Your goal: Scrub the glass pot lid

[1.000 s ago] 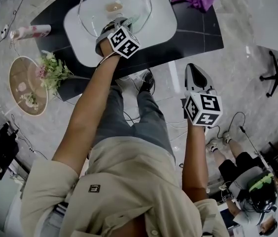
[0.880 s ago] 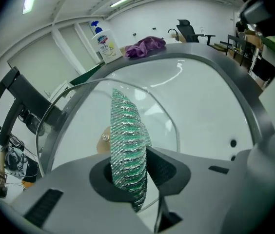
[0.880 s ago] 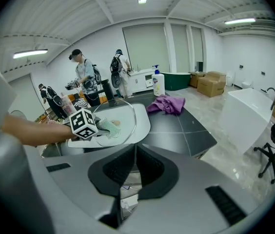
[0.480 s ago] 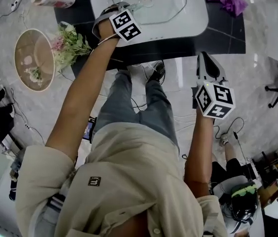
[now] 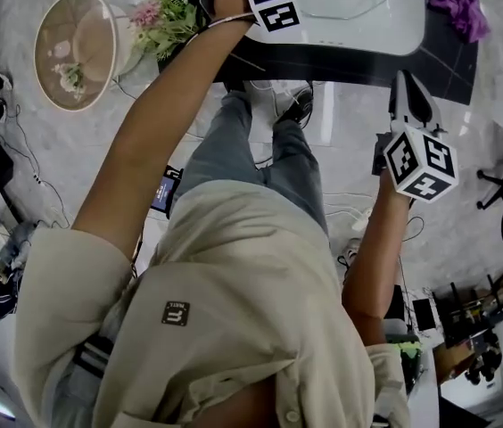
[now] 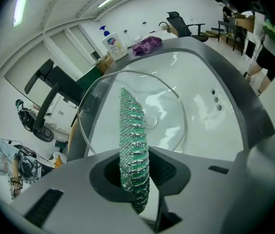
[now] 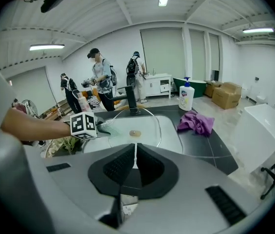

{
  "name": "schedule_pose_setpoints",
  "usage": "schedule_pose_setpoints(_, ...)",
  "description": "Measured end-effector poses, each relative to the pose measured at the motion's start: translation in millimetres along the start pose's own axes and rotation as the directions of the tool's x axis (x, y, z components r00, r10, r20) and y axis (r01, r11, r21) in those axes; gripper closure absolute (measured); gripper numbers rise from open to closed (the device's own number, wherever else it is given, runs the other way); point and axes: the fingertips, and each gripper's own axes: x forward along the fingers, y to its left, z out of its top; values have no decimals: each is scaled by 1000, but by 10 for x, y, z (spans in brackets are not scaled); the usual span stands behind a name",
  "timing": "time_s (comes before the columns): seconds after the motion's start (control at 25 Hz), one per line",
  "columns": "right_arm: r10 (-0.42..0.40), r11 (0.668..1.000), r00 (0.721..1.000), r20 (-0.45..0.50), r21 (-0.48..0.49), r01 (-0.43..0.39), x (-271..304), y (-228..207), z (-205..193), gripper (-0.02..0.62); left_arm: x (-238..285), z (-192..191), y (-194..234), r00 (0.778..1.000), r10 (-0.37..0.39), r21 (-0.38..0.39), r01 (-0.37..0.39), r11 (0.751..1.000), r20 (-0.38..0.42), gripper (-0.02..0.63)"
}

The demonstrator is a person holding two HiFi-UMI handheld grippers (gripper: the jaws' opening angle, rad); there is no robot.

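One ribbed green scrubber (image 6: 132, 145) in left gripper (image 6: 135, 179), near round glass lid (image 6: 169, 106).

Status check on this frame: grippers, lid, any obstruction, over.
Left gripper shut on green scrubber, at glass lid in white sink. Right gripper shut, empty, held back. Nothing blocks the lid.

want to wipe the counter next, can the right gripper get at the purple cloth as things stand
Probably yes. The right gripper is shut and empty, short of the counter, and nothing stands between it and the purple cloth.
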Motion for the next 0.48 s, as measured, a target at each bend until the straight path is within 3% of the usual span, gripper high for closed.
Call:
schedule_pose_setpoints(0.32,15,999,998,64,-43,-12,-242,220,400,568,-742,117,237,993,76,-25,-74,997,96,514)
schedule_pose_setpoints(0.48,17,999,994,110,-50,-12,-442,255,596,568,-1313,272,539,973,142,-84,-129,988,182,514)
